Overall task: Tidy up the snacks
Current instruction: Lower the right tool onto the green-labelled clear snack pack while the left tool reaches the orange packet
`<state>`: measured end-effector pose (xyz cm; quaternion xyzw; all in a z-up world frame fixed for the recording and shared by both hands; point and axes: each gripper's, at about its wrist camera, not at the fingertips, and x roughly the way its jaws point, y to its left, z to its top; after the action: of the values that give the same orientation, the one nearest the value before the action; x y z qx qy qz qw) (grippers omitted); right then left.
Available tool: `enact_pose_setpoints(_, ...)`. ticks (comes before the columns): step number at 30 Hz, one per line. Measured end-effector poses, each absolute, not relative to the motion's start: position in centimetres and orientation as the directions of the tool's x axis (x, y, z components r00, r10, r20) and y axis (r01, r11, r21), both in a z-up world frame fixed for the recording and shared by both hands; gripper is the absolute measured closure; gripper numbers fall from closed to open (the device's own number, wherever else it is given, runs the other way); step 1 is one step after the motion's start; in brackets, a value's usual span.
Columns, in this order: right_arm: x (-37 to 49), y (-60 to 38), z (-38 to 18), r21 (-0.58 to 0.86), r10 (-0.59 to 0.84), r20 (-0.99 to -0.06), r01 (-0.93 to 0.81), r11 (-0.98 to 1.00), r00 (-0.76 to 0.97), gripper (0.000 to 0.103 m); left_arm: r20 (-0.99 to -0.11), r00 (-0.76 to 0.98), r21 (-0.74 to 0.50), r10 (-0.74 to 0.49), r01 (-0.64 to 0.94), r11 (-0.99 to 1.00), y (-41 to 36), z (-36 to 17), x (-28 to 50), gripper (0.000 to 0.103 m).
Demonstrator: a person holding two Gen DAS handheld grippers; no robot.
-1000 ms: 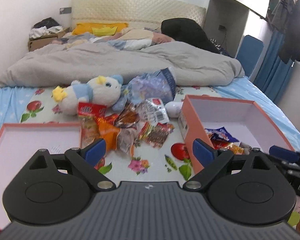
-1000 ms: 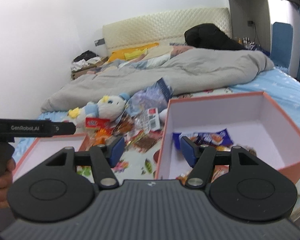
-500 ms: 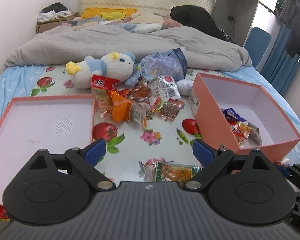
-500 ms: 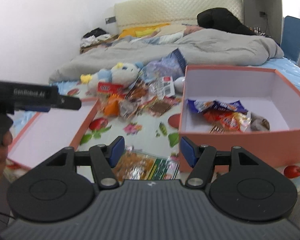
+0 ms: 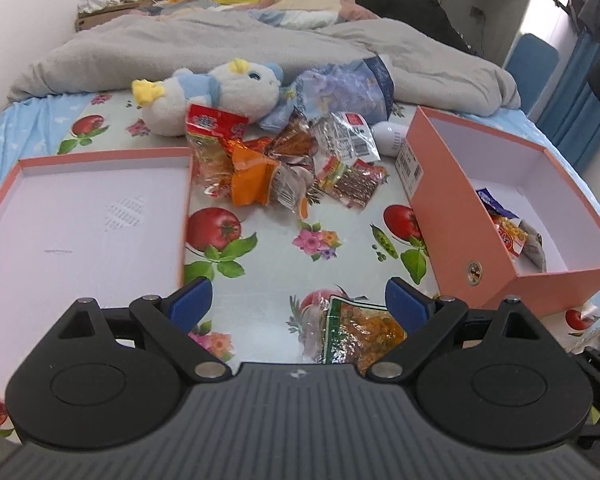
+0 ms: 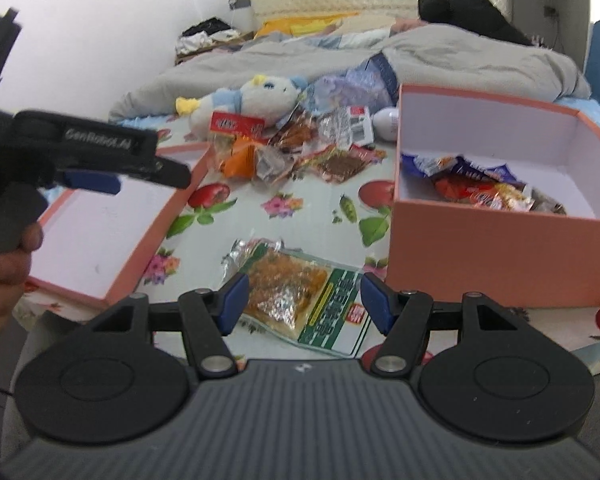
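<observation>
A pile of snack packets (image 5: 284, 160) lies on the bed's fruit-print sheet, also in the right wrist view (image 6: 296, 148). A pink box (image 5: 448, 220) on the right holds a few packets (image 6: 480, 188). Its pink lid (image 5: 84, 216) lies open side up on the left. A green-and-orange snack packet (image 6: 304, 296) lies near the front edge, also in the left wrist view (image 5: 356, 332). My right gripper (image 6: 302, 304) is open, its jaws on either side of this packet above it. My left gripper (image 5: 298, 306) is open and empty above the sheet.
A plush toy (image 5: 216, 96) and a blue-purple bag (image 5: 340, 88) lie behind the pile. A white bottle (image 5: 392, 134) lies beside the box. A grey duvet (image 5: 260, 48) covers the far bed. The left gripper's body (image 6: 100, 156) shows in the right wrist view.
Both grippers have risen and tilted down toward the sheet. The green-and-orange packet at the front edge has come into view, now between the right gripper's jaws.
</observation>
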<state>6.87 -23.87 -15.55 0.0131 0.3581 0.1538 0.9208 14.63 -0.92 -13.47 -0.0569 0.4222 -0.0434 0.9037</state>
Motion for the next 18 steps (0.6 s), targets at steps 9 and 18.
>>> enact_pose_setpoints(9, 8.1, -23.9, -17.2, 0.113, 0.309, -0.684, -0.322, 0.94, 0.661, 0.039, -0.793, 0.598, -0.132, -0.119, 0.022, 0.991, -1.5, -15.6, 17.9, 0.007)
enact_pose_setpoints(18, 9.5, -23.9, -19.0, 0.094, 0.313, -0.708, -0.355, 0.93, 0.633, 0.039, -0.817, 0.565, -0.106, -0.112, 0.042, 0.993, -2.1, -17.3, 21.0, 0.008)
